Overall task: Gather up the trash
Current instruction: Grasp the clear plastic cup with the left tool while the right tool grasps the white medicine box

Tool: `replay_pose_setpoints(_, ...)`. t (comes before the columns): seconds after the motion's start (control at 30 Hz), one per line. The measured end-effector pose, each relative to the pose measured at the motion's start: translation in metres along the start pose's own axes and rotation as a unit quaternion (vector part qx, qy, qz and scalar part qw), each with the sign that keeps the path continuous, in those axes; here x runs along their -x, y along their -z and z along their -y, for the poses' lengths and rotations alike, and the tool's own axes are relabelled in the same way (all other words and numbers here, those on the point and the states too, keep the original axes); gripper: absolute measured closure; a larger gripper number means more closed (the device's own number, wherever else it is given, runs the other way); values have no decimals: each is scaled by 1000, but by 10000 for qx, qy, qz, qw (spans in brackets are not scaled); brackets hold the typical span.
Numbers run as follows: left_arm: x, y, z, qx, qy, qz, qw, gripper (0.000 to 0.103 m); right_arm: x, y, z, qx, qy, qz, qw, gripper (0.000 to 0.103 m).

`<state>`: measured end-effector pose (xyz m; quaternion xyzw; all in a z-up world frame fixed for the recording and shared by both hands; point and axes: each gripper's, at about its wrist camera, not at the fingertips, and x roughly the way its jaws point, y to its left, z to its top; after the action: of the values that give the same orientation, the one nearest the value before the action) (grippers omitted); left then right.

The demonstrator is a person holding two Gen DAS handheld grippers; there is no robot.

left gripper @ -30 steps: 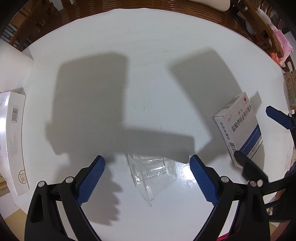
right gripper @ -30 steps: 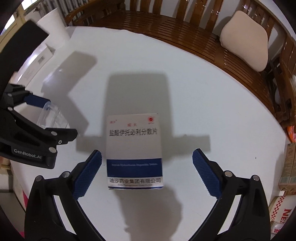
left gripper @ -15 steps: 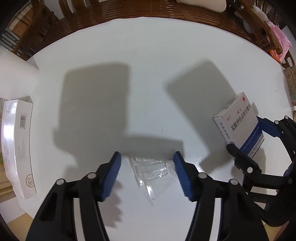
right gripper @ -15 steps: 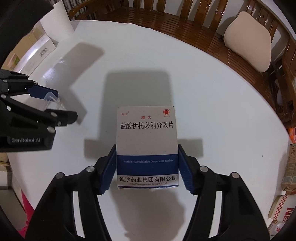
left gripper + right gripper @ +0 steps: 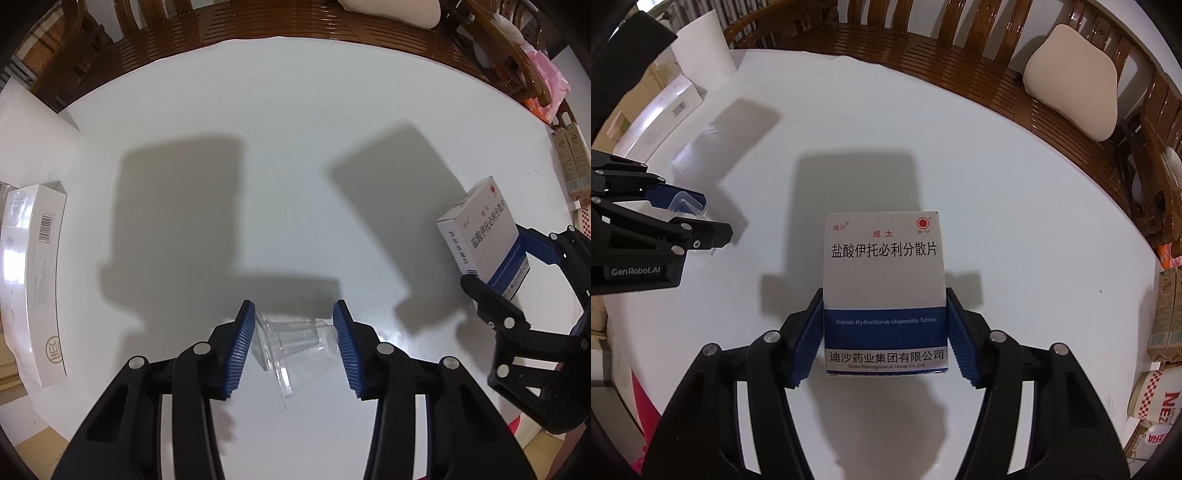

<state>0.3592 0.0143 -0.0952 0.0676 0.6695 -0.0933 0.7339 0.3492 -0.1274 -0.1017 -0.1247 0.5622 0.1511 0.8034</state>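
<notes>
A clear plastic cup (image 5: 295, 338) lies on its side between the blue pads of my left gripper (image 5: 294, 314). The jaws are closing on it, both pads touch it, and it hangs a little above the round white table (image 5: 295, 147). In the right wrist view the cup (image 5: 683, 201) shows between that gripper's fingers (image 5: 714, 218). My right gripper (image 5: 885, 306) is shut on the lower sides of a white and blue medicine box (image 5: 884, 266). The box (image 5: 480, 225) is held tilted at the right edge of the left wrist view.
A long white carton (image 5: 37, 277) and a white paper roll (image 5: 701, 48) sit at the table's left edge. A wooden bench with a beige cushion (image 5: 1071, 96) curves behind the table. Cartons and packets (image 5: 1167, 317) stand off the right side.
Both grippers went from wide open to closed in, the left around the cup, the right onto the medicine box. The left gripper has risen from the table with the cup.
</notes>
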Motion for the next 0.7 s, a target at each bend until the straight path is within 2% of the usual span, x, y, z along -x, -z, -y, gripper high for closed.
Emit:
replay_pose_setpoints(0.17,15,14,-1,-119,67,140,9998,61,18,13,-1,-33,-122,158,9998,42)
replay_pose_setpoints(0.4,42,54,10,-506,173,394,9978,66,48,39,-7,-28,-91,468,9989,42)
replay_pose_setpoints(0.5,47,73,18,-609,373,361,9968,67,66,63,-13,-98,-101,592,9981,42)
replay_pose_setpoints(0.7,39,95,35,-754,466,267,9957,67,76,93,-16,-182,17,570,9982,42)
